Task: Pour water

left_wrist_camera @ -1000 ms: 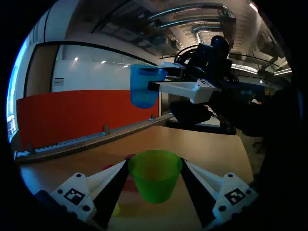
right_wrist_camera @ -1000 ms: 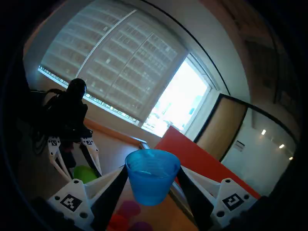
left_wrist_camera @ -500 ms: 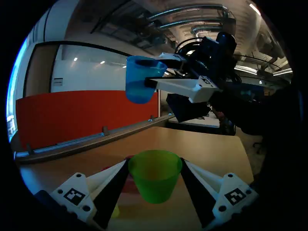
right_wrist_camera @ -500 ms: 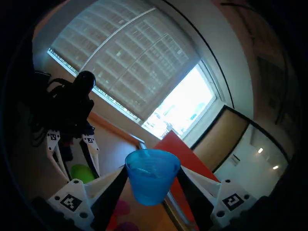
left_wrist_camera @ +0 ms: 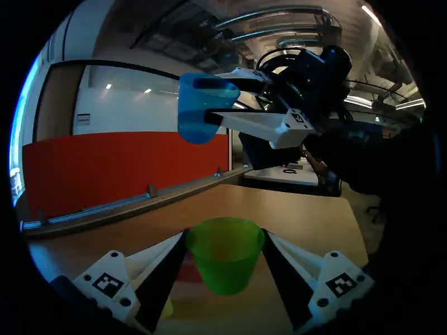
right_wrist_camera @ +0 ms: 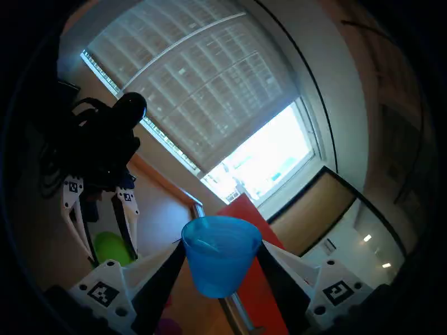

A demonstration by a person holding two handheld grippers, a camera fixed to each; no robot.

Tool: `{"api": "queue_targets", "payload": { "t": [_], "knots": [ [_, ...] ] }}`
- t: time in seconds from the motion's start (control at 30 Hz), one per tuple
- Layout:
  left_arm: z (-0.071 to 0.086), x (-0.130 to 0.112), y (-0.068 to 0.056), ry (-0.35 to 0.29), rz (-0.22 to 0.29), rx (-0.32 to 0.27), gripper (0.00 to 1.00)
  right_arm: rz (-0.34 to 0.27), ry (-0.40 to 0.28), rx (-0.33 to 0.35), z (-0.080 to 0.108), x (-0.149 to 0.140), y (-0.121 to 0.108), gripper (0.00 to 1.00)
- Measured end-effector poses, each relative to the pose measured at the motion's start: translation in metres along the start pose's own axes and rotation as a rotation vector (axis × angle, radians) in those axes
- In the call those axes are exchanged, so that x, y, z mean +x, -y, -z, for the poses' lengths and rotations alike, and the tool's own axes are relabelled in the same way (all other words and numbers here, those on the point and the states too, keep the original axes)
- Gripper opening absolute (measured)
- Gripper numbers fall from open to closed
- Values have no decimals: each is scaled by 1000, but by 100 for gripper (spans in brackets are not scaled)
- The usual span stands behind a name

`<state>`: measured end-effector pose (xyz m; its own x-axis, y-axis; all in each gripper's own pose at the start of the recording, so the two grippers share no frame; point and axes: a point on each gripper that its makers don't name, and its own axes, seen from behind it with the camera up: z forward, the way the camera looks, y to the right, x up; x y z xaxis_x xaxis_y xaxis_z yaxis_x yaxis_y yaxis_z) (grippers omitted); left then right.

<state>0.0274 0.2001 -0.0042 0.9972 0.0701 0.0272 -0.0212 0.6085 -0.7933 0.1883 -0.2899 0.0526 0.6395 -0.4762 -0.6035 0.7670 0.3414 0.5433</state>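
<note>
**A:** What's closest?

**B:** The left gripper (left_wrist_camera: 224, 237) is clamped on the green cup (left_wrist_camera: 225, 262). The cup is upright, near and low over the wooden table (left_wrist_camera: 304, 209). It looks empty (though its bottom is hard to see).

**A:** And farther off?

**B:** The right gripper (left_wrist_camera: 215, 97) squeezes the blue cup (left_wrist_camera: 196, 114) between both fingers, high up and a little left of the green one. In the last second it has risen, drifted left and tipped further, and its mouth now leans toward the green cup's side.

**A:** Is any water moving?

**B:** In the right gripper view, the water (right_wrist_camera: 214, 245) sits slanted inside the blue cup, below the rim. I see no stream, so I'd judge the pour is starting but nothing has crossed yet.

**A:** Any risk?

**B:** The blue cup is high and off-centre, so water could miss. Behind it is the red partition (left_wrist_camera: 112, 162).
</note>
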Motion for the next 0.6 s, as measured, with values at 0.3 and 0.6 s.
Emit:
{"api": "queue_targets", "payload": {
  "t": [0.3,0.6],
  "knots": [
    [-1,3,-1,-6,-2,-2,90,83,15,-11,-2,2,-5,91],
    [0,8,0,-23,4,-1,90,137,14,-24,-1,5,-10,91]
  ]
}}
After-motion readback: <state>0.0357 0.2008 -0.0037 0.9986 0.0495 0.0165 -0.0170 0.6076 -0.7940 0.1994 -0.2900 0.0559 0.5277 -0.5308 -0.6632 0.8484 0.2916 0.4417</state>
